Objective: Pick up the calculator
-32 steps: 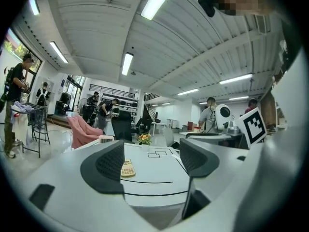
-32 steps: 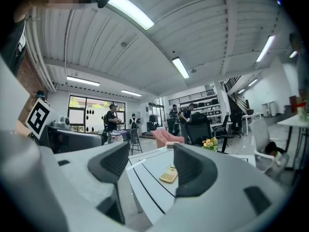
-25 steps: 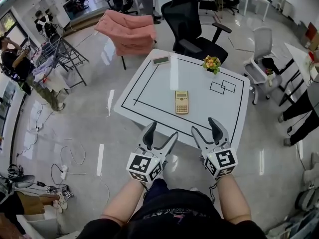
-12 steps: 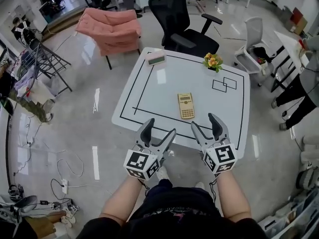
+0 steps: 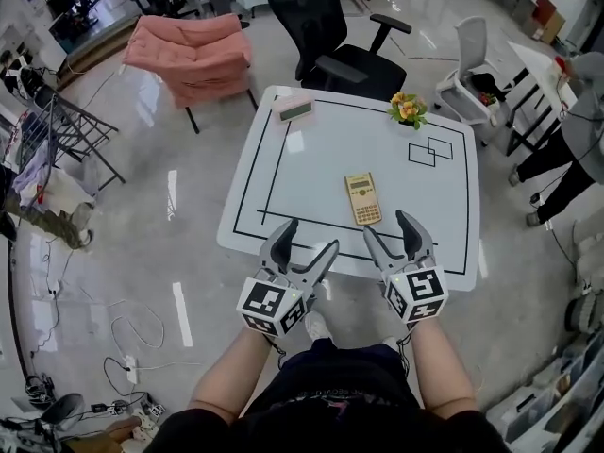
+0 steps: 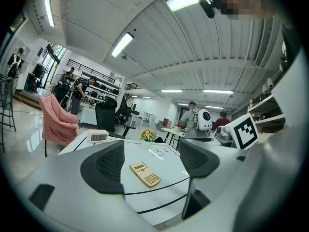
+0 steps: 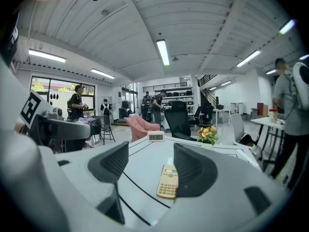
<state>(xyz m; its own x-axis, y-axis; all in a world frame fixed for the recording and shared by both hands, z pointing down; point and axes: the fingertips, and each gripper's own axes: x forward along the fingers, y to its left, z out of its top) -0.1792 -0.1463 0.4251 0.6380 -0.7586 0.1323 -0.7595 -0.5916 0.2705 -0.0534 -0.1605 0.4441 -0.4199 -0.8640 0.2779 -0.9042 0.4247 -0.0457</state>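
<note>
- Task's thing: slim tan-gold plastic pocket calculator [image 5: 363, 199] with a grey display strip. Lying flat and face up on the white square table [image 5: 311, 159] marked with black tape lines. Just below centre in the head view, inside the taped rectangle, near the table's lower edge.
- Left gripper [image 5: 311, 236], a grey two-jaw tool with a square-marker cube: lower centre-left of the head view, over the table's near edge. Jaws wide apart, holding nothing. In its own view, only bare tabletop and the calculator [image 6: 145, 173] between the pads, well short of contact.
- Right gripper [image 5: 388, 226], same build: lower centre-right of the head view, just below the calculator. Jaws standing wide, empty. In its own view, the calculator [image 7: 168, 181] low in the middle of the frame, partly hidden behind the right-hand pad, apart from both.
- Elsewhere on the table, well apart from the calculator: small pink digital clock [image 5: 293, 109] at the upper left corner, little pot of yellow and orange flowers [image 5: 408, 109] at the upper right.
- Likely handling: light, stiff, hard-shelled. Smooth plastic on a glossy top, so apt to skate if nudged from one side only. Low profile, little edge to catch.
- Where to take hold: across the two long edges near mid-length, pads kept low against the tabletop, clear of keys and display. Modest squeeze probably enough.
- Judged stage: approach, no contact yet. Right gripper nearer and better lined up for the pick.
</note>
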